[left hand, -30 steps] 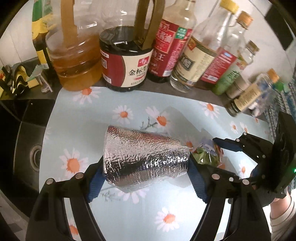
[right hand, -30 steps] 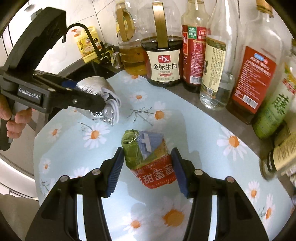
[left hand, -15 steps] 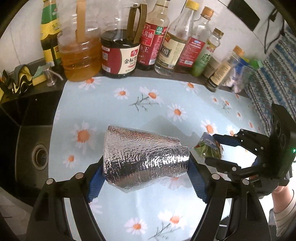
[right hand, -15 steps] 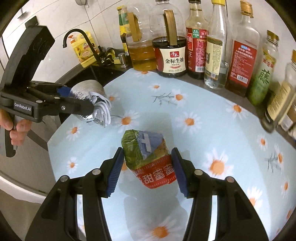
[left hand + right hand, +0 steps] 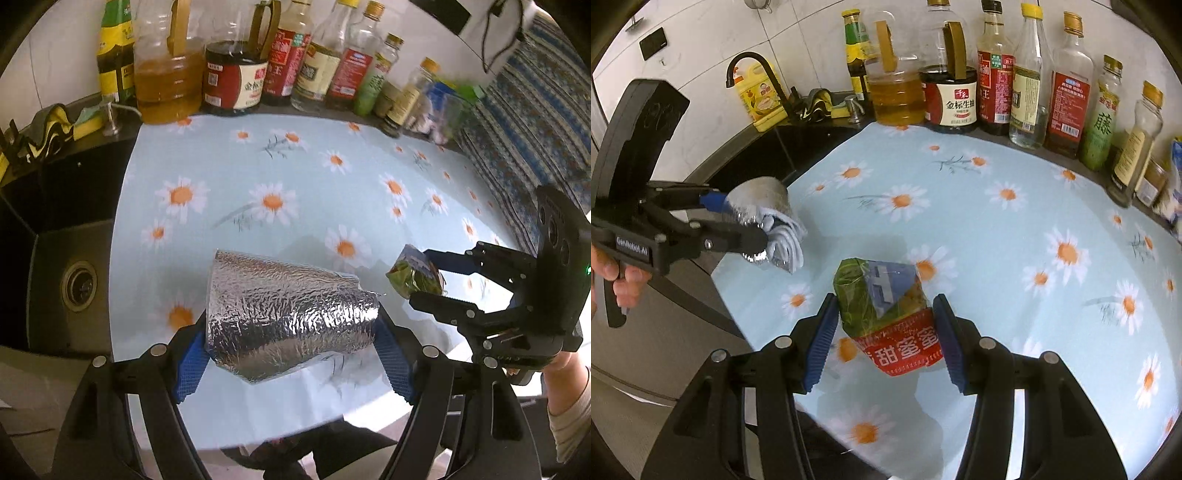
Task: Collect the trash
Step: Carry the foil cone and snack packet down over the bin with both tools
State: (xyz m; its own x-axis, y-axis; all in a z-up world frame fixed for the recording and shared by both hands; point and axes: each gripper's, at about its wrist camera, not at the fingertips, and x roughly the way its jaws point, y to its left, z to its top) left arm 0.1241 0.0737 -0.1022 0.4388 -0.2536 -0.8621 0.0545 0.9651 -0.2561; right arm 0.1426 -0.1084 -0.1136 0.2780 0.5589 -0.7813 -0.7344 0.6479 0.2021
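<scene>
My left gripper [image 5: 291, 354] is shut on a crumpled silver foil wrapper [image 5: 288, 317] and holds it above the front edge of the daisy-print tablecloth [image 5: 295, 177]. It also shows in the right wrist view [image 5: 753, 229], with the foil wrapper [image 5: 764, 206] at the left. My right gripper [image 5: 886, 332] is shut on a green and red snack packet [image 5: 886, 306], lifted above the cloth. In the left wrist view the right gripper [image 5: 424, 280] holds the snack packet [image 5: 413, 275] at the right.
A row of oil, soy sauce and vinegar bottles [image 5: 956, 96] stands along the back of the counter. A black sink [image 5: 66, 266] with a black tap [image 5: 753, 70] lies to the left. The table's front edge [image 5: 295, 432] is just below both grippers.
Both grippers have drawn back and up from the bottles toward the table's front edge, each still holding its piece of trash.
</scene>
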